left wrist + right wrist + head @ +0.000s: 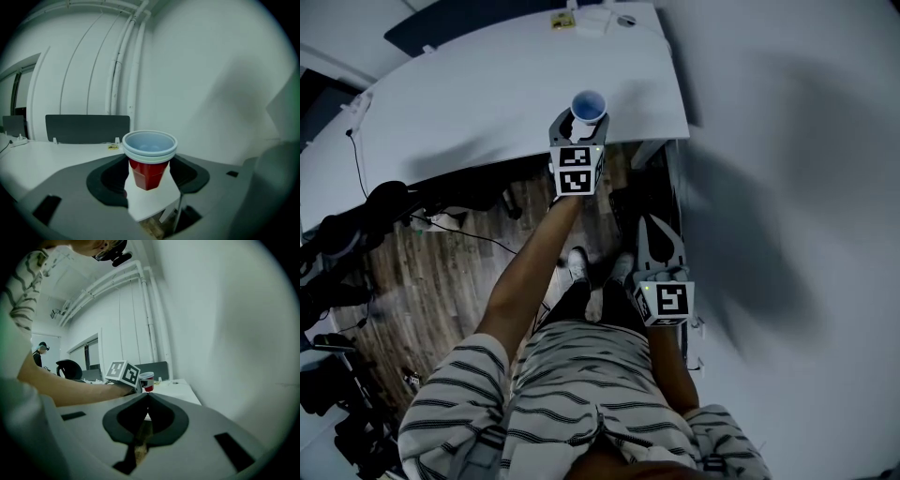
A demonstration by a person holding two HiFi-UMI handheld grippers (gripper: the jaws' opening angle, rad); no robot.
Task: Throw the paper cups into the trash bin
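Stacked red paper cups (pixel 588 106) with pale insides sit upright between the fingers of my left gripper (pixel 580 125), over the front edge of the white table (pixel 487 94). In the left gripper view the cups (pixel 149 161) fill the gap and the jaws stand wide against their sides. I cannot tell whether the cups' base touches the table. My right gripper (pixel 659 246) hangs low beside the person's right leg, jaws shut and empty (pixel 147 396). From there the cups (pixel 146 380) show far off. No trash bin shows.
A dark partition (pixel 87 128) stands along the table's far edge, with small items (pixel 592 19) at the far corner. Cables and dark equipment (pixel 356 234) lie on the wooden floor at the left. A white wall (pixel 787 187) runs close on the right.
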